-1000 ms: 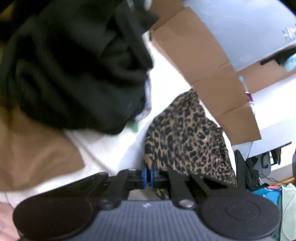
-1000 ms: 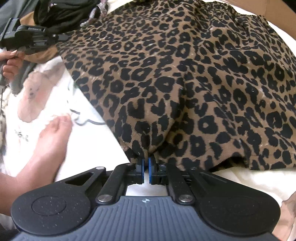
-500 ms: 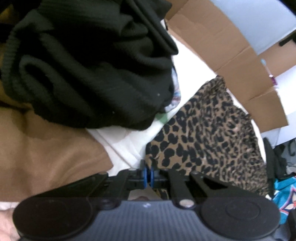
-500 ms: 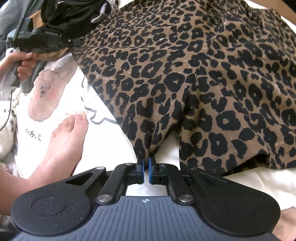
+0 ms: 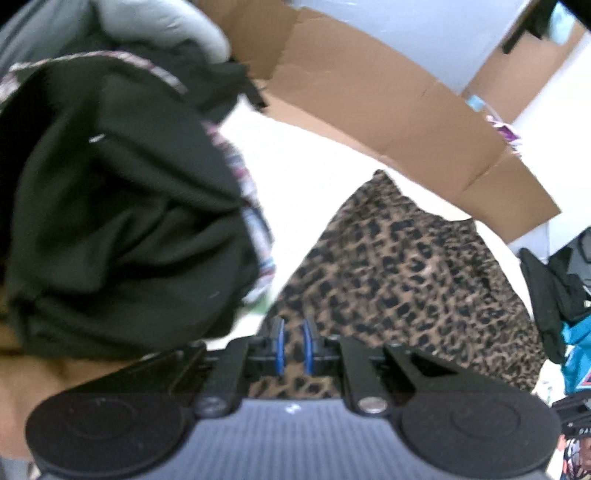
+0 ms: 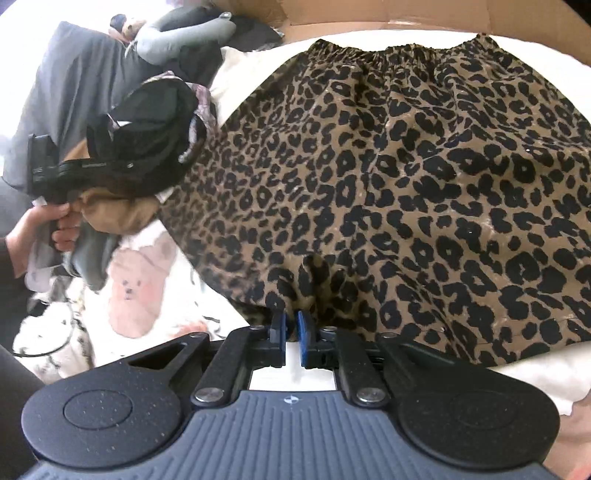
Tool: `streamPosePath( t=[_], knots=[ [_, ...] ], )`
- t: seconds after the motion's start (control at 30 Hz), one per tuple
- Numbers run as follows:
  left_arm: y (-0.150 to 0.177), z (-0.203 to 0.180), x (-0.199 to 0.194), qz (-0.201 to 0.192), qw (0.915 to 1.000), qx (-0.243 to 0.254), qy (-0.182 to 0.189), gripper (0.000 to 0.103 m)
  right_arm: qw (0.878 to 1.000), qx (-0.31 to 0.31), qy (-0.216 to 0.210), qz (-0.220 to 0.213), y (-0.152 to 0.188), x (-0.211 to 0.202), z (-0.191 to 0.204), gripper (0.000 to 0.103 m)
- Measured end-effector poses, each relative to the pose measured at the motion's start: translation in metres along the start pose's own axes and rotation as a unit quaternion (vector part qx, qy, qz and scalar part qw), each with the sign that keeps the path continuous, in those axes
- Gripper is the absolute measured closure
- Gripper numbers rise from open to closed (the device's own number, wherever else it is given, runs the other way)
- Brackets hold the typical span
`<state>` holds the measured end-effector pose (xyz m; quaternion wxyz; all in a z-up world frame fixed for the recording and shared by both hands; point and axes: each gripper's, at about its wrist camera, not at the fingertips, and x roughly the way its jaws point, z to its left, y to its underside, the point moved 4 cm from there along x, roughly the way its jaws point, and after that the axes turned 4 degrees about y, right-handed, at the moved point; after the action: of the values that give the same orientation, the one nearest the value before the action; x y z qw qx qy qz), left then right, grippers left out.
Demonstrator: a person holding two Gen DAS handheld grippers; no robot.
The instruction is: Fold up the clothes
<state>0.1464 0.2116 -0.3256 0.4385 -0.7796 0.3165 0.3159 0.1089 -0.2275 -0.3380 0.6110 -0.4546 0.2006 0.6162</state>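
A leopard-print skirt [image 6: 388, 184] lies spread on the white bedding [image 6: 517, 376], its gathered waistband at the far side by the cardboard. My right gripper [image 6: 291, 332] is at the near hem. Its jaws are opening: a narrow gap shows between the blue pads and the hem is bunched just past the tips. In the left wrist view the skirt [image 5: 406, 277] runs away to the right. My left gripper [image 5: 292, 343] hovers over its near corner, jaws opening, the cloth seen through the gap and not pinched. A hand [image 6: 48, 229] holds that left gripper in the right wrist view.
A heap of black clothes [image 5: 110, 221] sits left of the skirt on a tan garment [image 6: 118, 214]. A cardboard wall [image 5: 369, 103] rings the far side. A grey plush toy [image 6: 177, 33] lies at the back left and a bear-print sheet [image 6: 136, 288] at the near left.
Both grippers let the skirt's hem down and their pads have parted slightly. Both have pulled back and risen, so the whole skirt shows flat. The bare foot has left the right view.
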Motion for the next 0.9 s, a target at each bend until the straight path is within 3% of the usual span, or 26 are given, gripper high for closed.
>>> streamPosePath(
  t=[0.17,0.4,0.47,0.53,0.63,0.83,0.87,0.9],
  knots=[
    [-0.009,-0.026,0.024,0.006,0.9996,0.016,0.024,0.093,1.0,-0.018,-0.013,0.015,0.007,0.005,0.006,0.096],
    [-0.005,-0.06,0.063,0.03,0.9965,0.03,0.072,0.092,0.999,0.018,-0.016,0.025,0.024,0.0,-0.014,0.095],
    [-0.003,-0.07,0.071,0.038,0.9952,0.034,0.084,0.092,0.998,0.052,-0.021,0.032,0.025,0.01,-0.022,0.082],
    [-0.002,-0.08,0.079,0.043,0.9936,0.034,0.099,0.092,0.996,0.078,-0.039,0.035,0.028,0.019,-0.025,0.062],
    [0.002,-0.093,0.088,0.05,0.9914,0.041,0.114,0.092,0.993,0.103,-0.037,0.042,0.032,0.035,-0.029,0.055],
    [0.014,-0.115,0.1,0.07,0.9844,0.054,0.152,0.092,0.988,0.136,-0.036,0.066,0.043,0.06,-0.035,0.059],
    [0.016,-0.119,0.102,0.074,0.9835,0.056,0.155,0.092,0.987,0.138,-0.039,0.07,0.045,0.063,-0.035,0.065],
    [0.018,-0.122,0.104,0.077,0.9827,0.058,0.158,0.092,0.987,0.14,-0.041,0.073,0.046,0.065,-0.036,0.087]
  ],
)
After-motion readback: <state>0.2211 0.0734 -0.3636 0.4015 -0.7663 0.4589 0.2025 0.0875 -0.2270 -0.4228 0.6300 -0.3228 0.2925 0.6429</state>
